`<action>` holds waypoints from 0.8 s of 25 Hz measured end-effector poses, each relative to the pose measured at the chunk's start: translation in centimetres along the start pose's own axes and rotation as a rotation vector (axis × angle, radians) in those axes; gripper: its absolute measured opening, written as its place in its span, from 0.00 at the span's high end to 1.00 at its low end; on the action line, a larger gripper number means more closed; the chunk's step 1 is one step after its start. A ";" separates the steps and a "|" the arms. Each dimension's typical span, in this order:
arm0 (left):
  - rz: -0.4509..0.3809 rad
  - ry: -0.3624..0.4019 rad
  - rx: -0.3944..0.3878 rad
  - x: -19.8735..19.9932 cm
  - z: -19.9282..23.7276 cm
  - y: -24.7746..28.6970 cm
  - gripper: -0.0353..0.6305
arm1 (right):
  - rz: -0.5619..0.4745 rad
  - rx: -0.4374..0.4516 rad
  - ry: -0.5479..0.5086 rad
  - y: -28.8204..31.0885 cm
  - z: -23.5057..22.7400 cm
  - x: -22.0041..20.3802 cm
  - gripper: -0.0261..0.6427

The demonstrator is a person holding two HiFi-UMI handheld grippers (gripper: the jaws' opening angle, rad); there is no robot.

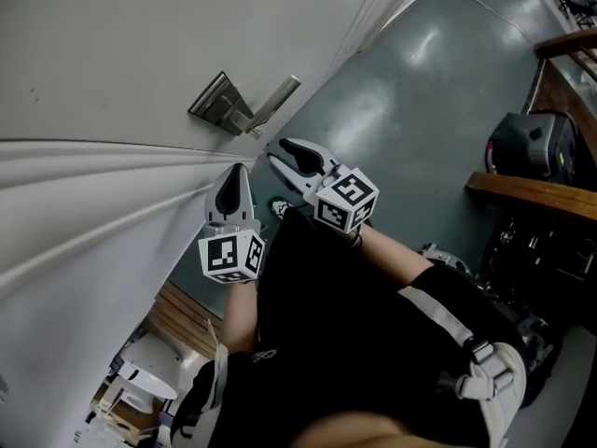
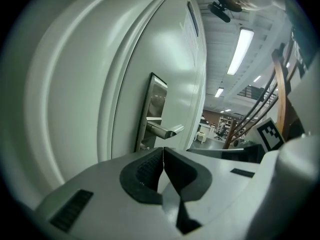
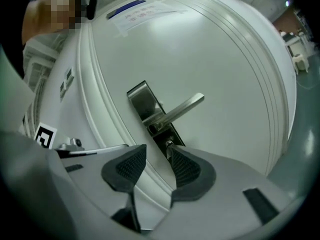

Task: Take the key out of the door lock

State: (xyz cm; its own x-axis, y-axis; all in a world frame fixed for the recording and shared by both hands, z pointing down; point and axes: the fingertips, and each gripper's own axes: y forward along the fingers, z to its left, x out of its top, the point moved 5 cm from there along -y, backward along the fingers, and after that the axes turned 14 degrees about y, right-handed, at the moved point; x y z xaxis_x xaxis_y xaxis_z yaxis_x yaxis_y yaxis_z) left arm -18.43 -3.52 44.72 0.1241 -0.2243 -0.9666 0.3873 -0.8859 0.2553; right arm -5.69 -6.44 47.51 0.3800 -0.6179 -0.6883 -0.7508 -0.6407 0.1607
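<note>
A steel lock plate [image 3: 146,105] with a lever handle [image 3: 182,107] is set in the white door [image 3: 210,59]. Below the lever, a small key [image 3: 169,146] sticks out of the keyhole. My right gripper [image 3: 156,155] is open right in front of the lock, its right pad [image 3: 184,168] almost touching the key. In the head view the right gripper [image 1: 276,158] points at the plate [image 1: 222,104] from just below the lever. My left gripper [image 2: 163,152] is shut on nothing, a short way back from the door; it sees the plate [image 2: 154,109] and lever [image 2: 163,131] side-on.
The door frame's white mouldings [image 1: 84,203] run past the left gripper [image 1: 234,177]. To the right lie grey-green floor [image 1: 410,91], a wooden rail [image 1: 532,192] and a dark bag [image 1: 534,143]. A wooden slatted bench [image 1: 182,320] is at the lower left.
</note>
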 end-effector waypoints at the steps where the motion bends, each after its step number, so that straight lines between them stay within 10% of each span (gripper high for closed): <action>1: 0.007 -0.003 -0.003 -0.2 0.1 0.2 0.91 | -0.005 -0.008 0.044 0.1 -0.5 -0.2 0.72; 20: 0.095 0.020 0.004 -2.6 1.2 2.0 0.91 | -0.036 0.042 0.357 4.7 -3.6 -1.1 0.72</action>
State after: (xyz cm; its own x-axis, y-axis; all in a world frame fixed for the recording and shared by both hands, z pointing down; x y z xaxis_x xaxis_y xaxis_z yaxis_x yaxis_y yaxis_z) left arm -19.04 -5.17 47.72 0.1784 -0.2989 -0.9375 0.3693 -0.8628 0.3453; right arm -7.66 -10.46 51.58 0.5654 -0.7205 -0.4014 -0.7525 -0.6499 0.1065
